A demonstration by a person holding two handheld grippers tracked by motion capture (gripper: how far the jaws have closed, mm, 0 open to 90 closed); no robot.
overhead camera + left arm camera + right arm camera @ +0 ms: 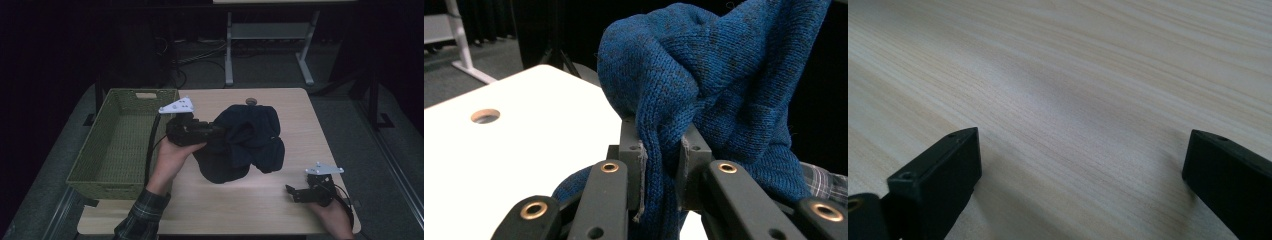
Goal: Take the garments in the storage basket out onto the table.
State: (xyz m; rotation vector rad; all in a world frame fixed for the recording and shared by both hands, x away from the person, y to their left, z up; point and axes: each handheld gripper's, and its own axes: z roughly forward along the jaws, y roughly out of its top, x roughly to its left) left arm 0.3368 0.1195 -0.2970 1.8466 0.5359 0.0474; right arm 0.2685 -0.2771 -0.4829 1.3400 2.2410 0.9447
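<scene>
Left gripper (pixel 663 165) pinches blue cloth (pixel 719 85), mid frame. Right gripper (pixel 296 193), lower right, jaws wide apart over table (pixel 1073 75), holds nothing.

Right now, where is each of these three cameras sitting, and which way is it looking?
High view: above the person's side, facing forward and down at the table, green basket, both hands.
Left gripper view: on the left gripper, facing its clamped blue knit garment.
Right gripper view: on the open right gripper, facing bare tabletop.
High and left views share the garment.
</scene>
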